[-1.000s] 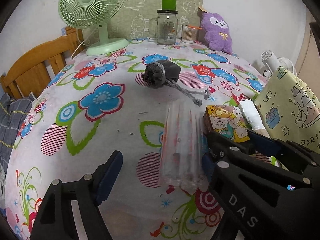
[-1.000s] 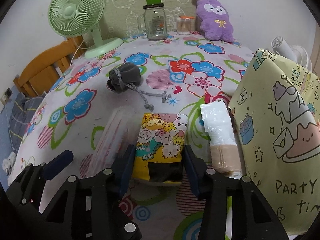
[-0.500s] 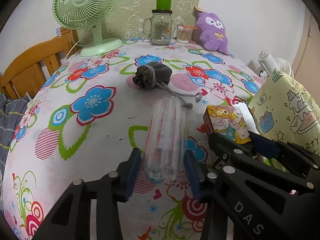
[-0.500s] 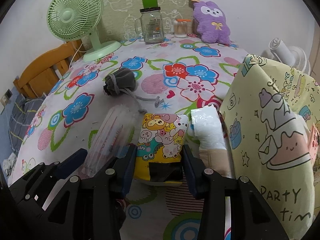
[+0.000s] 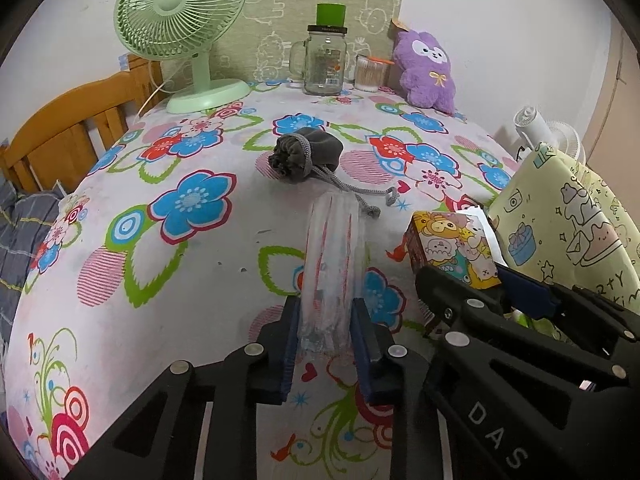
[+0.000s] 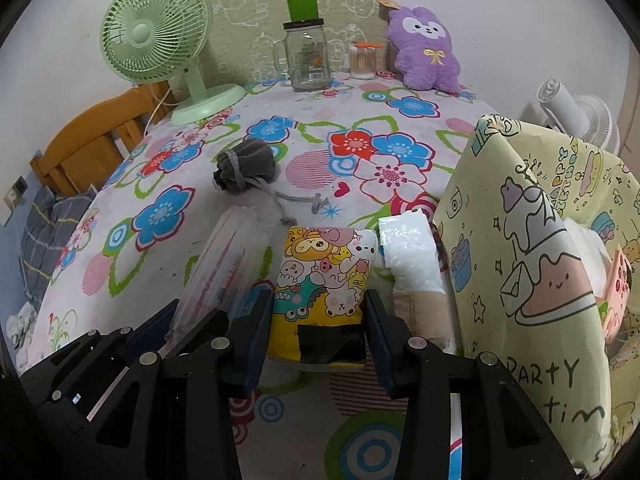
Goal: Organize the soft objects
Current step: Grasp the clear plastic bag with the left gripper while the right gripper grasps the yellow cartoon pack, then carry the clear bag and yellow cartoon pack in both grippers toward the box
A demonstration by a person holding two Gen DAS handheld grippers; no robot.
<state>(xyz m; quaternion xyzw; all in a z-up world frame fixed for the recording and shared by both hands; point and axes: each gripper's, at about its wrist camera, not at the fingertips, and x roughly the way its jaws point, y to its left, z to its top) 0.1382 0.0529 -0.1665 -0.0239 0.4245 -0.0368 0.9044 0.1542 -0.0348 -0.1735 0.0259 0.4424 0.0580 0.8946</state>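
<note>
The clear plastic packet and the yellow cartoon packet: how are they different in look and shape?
The clear plastic packet is see-through, long and narrow; the yellow cartoon packet is opaque, printed with animals, shorter and wider. The left gripper clamps the clear one; the right gripper clamps the yellow one. Both lie side by side on the flowered tablecloth.

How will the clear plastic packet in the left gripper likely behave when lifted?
The clear plastic packet, clamped at its near end by the left gripper, is long and thin, so its far end will probably droop. It looks light. The glossy film might slip.
</note>
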